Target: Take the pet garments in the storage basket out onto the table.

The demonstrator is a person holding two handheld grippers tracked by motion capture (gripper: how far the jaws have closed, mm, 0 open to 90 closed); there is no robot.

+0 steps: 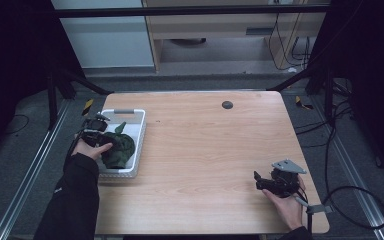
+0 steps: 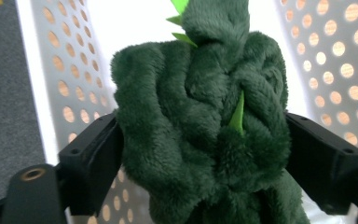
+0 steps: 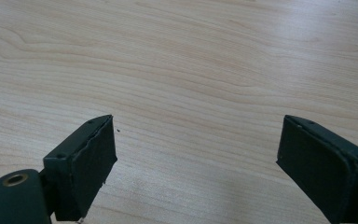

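A dark green plush toy [image 1: 120, 146] with light green spikes sits in a white perforated basket [image 1: 141, 131] at the table's left edge. My left gripper [image 1: 108, 142] is shut on the plush toy. In the left gripper view the plush toy [image 2: 200, 107] bulges between both jaws, with the basket's holed wall [image 2: 70, 88] behind it. My right gripper [image 1: 257, 180] rests low at the table's near right, held by a hand. In the right gripper view the right gripper [image 3: 196, 158] is open, with bare wooden table [image 3: 191, 60] between its jaws.
The wooden table [image 1: 210, 145] has a round dark cable hole [image 1: 227, 105] near its far edge. A cable [image 1: 360, 200] trails from the right gripper over the floor at the right. Black frame legs stand at the table's far corners.
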